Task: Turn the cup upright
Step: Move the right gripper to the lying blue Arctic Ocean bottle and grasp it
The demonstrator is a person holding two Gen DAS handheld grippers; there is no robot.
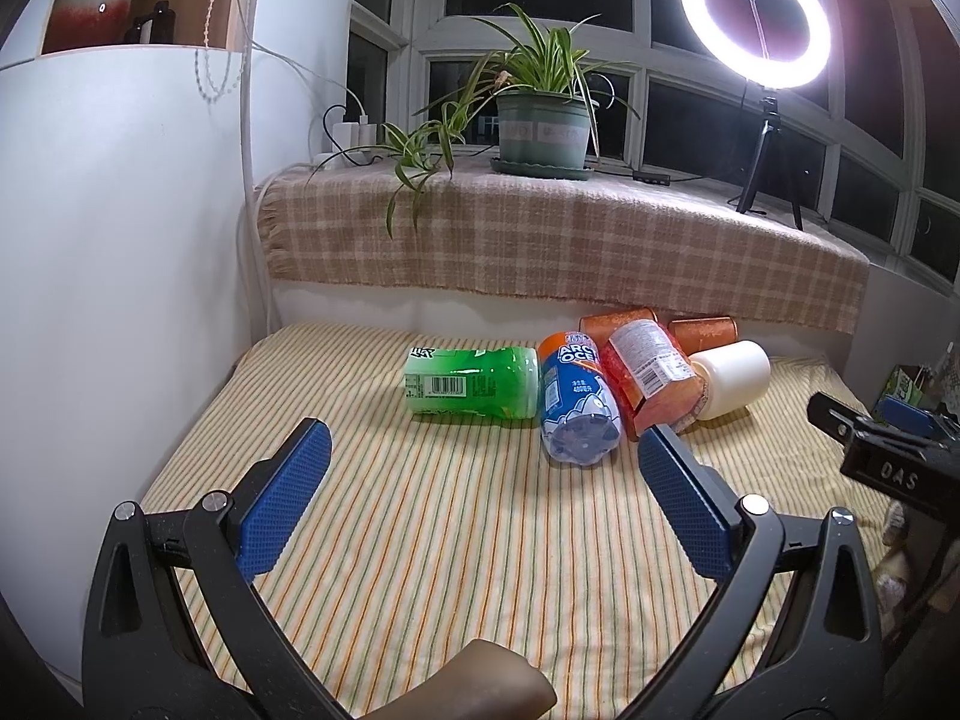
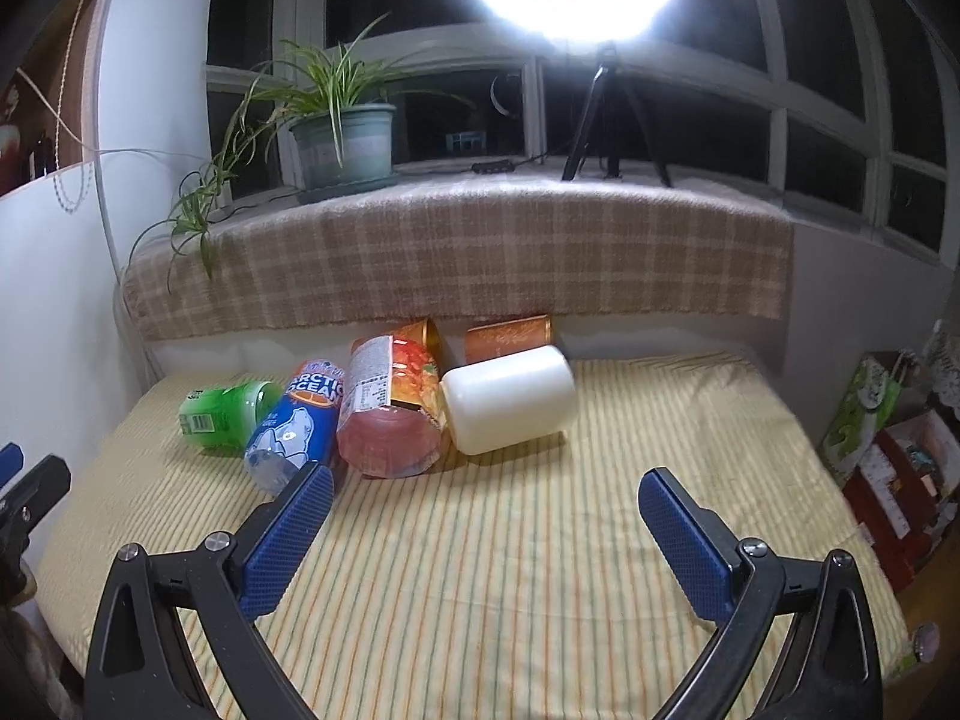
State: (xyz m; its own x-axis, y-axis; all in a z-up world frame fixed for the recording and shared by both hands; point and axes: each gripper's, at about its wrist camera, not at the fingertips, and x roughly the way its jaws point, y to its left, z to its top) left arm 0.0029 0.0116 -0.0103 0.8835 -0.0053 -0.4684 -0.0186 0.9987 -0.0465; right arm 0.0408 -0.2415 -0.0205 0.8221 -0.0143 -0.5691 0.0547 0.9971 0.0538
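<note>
Several cups lie on their sides in a row on the striped cloth: a green cup (image 1: 471, 383) (image 2: 225, 407), a blue "Arctic Ocean" cup (image 1: 576, 399) (image 2: 297, 423), a pink-orange labelled cup (image 1: 651, 375) (image 2: 393, 405) and a white cup (image 1: 732, 378) (image 2: 510, 399). Two orange cups (image 1: 702, 330) (image 2: 509, 333) lie behind them by the wall. My left gripper (image 1: 483, 450) is open and empty, in front of the green and blue cups. My right gripper (image 2: 486, 495) is open and empty, in front of the white cup.
The striped cloth (image 1: 450, 540) covers the table. A plaid-covered ledge (image 1: 570, 240) behind holds a potted plant (image 1: 543, 120) and a ring light on a tripod (image 1: 756, 18). A white wall panel (image 1: 120, 240) stands left. Boxes (image 2: 888, 450) stand beyond the table's right edge.
</note>
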